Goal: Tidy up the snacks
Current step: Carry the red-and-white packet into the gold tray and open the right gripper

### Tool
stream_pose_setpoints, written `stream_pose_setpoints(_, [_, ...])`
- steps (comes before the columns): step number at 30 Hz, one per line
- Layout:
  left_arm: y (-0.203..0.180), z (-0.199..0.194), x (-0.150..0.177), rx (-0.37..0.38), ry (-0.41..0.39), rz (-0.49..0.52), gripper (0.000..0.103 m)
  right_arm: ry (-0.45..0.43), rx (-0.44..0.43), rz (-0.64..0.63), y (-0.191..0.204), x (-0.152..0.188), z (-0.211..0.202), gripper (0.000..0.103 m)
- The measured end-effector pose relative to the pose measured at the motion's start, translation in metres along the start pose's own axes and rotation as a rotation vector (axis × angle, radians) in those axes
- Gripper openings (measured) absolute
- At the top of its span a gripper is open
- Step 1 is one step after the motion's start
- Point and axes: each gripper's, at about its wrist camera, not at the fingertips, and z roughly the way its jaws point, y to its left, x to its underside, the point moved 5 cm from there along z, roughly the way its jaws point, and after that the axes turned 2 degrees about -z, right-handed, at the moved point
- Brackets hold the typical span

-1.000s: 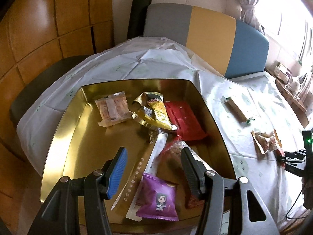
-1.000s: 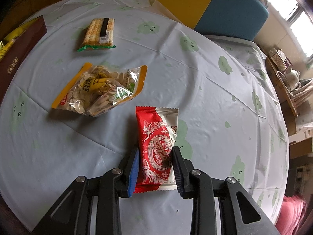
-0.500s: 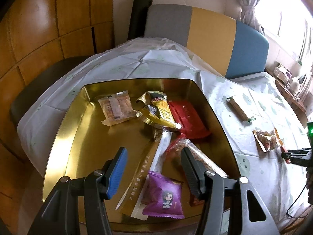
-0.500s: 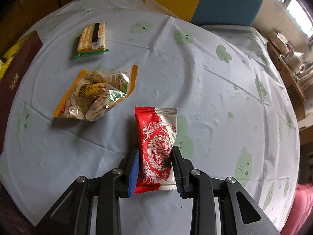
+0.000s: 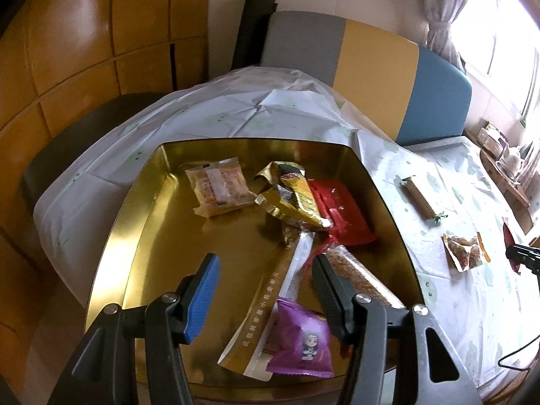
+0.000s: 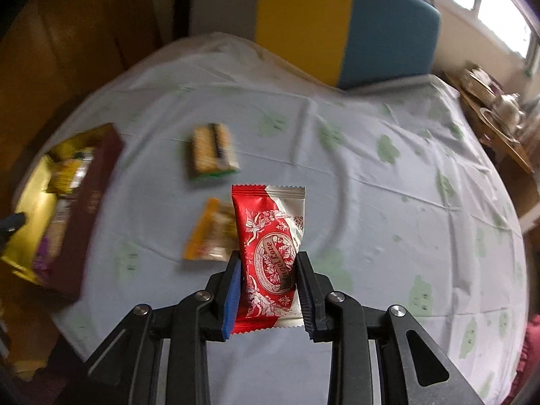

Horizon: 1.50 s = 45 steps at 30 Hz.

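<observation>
Right tool angled down over the tabletop, its pads pinching a red-and-silver snack packet by the lower half; packet upright between the pads, clear of the cloth. Left tool tilted down over the gold tin box, pads spread, nothing between them. Left view shows the box contents: purple packet nearest the tool, long gold strip, red packet, gold-yellow wrapper, orange clear-wrapped biscuit pack; the right tool shows as a dark tip at the right edge. Right view, blurred, shows the box only from the side, at far left, with its maroon outer wall. Still loose on the tabletop: green-edged cracker pack and clear bag with orange edges, the held packet partly covering that bag. Grey, yellow and blue chair back behind the tabletop, teapot on a side stand at right.
</observation>
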Motion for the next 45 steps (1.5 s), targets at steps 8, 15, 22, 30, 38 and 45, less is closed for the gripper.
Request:
stream_pose_setpoints(8, [0.017, -0.001, 0.001, -0.024, -0.003, -0.028, 0.058, -0.023, -0.149, -0.097, 0.079, 0.0, -0.009, 0.031])
stream_pose_setpoints(15, [0.026, 0.001, 0.003, -0.033, 0.002, -0.047, 0.058, -0.019, -0.25, -0.18, 0.139, 0.002, -0.008, 0.031])
stream_pose_setpoints(22, [0.043, -0.002, -0.001, -0.053, -0.011, -0.087, 0.058, -0.006, -0.353, -0.237, 0.188, 0.001, -0.004, 0.031])
stream_pose_setpoints(30, [0.08, -0.01, -0.008, -0.105, -0.041, -0.161, 0.058, 0.024, -0.435, -0.298, 0.244, -0.015, 0.008, 0.031])
stream_pose_setpoints(38, [0.091, -0.006, -0.001, -0.116, -0.023, -0.171, 0.058, 0.097, -0.505, -0.331, 0.311, -0.038, 0.047, 0.032])
stream_pose_setpoints(45, [0.095, -0.001, 0.006, -0.117, -0.002, -0.175, 0.058, 0.161, -0.418, -0.337, 0.335, -0.036, 0.095, 0.042])
